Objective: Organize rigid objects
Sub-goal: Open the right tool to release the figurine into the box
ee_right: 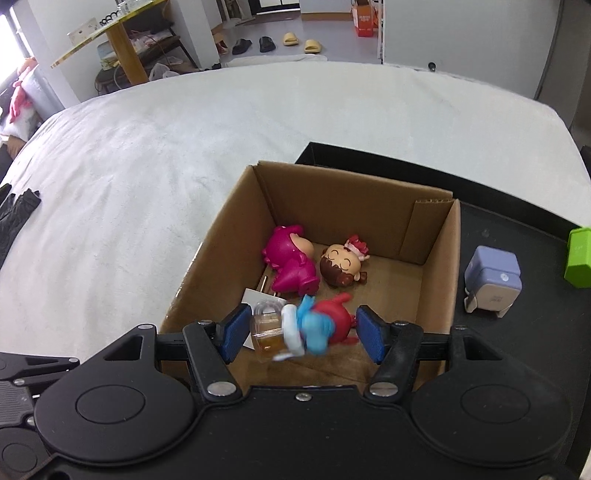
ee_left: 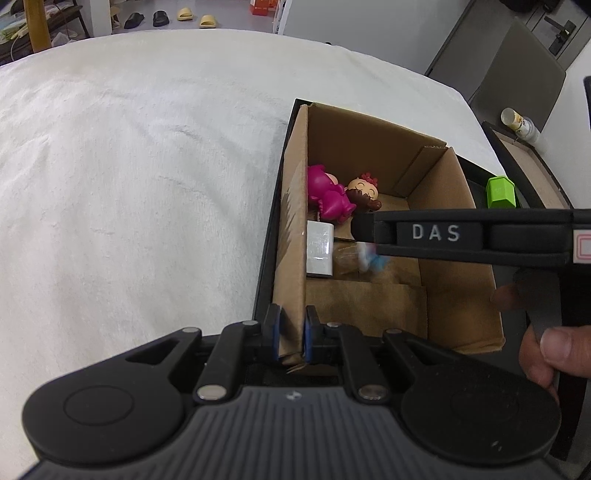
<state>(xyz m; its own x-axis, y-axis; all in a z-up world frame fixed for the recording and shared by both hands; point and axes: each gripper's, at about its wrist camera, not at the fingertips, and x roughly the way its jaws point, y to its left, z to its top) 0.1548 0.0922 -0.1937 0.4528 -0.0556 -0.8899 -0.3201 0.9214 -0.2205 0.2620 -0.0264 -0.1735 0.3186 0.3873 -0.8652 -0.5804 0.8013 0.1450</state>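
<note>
White cloth covers the table point(ee_right: 184, 155), where an open cardboard box point(ee_right: 436, 266) holds a blurred red-and-blue figurine point(ee_right: 321, 325) beside a small glass bottle point(ee_right: 264, 328). Right gripper point(ee_right: 301, 332) hangs spread wide above it; left gripper point(ee_left: 291, 332) pinches the box wall.

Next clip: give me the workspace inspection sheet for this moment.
Surface: white fleecy cover with a black tray on it.
Job's things: open cardboard box holding a magenta figure, a smiling doll, a blurred red-and-blue figure, a clear bottle of amber liquid and a white block.
Clutter: lilac gadget and green block on the tray; black glove on the cover.
Grippers: left claw shut on the box's left wall; right claw open above the box, the red-and-blue figure between its pads.
Cables: nothing seen.
Surroundings: slippers, wooden table, orange box.
</note>
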